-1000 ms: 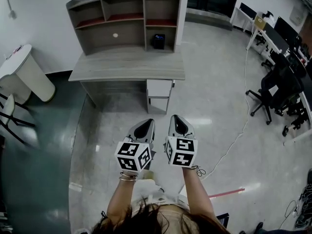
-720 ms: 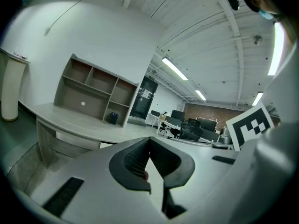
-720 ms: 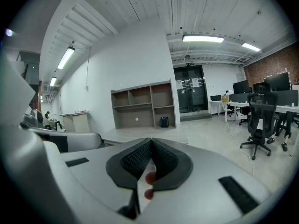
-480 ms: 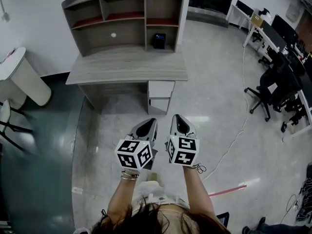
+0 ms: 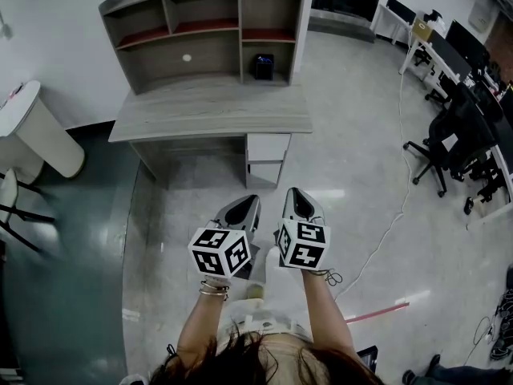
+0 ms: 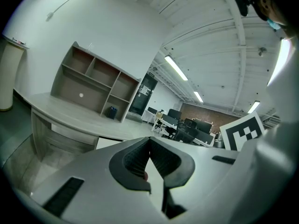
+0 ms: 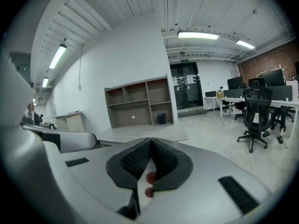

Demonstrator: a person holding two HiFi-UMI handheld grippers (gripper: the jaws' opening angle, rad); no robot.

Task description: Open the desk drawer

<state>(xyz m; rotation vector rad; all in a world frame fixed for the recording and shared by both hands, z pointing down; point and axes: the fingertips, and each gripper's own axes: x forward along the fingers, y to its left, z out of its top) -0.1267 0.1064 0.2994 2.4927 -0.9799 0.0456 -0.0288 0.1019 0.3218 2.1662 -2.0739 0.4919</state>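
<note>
The white, flat-fronted rectangular drawer (image 5: 268,146) sat shut under the right end of the grey wood-grain bench (image 5: 210,109), just beneath the top, its face turned to the near side. A smaller white front (image 5: 264,172) sat directly below it, also shut.

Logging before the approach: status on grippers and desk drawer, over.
Left gripper shut, empty. Right gripper shut, empty. Desk drawer closed, both grippers short of it. Cable on floor off to the right, clear of path.
</note>
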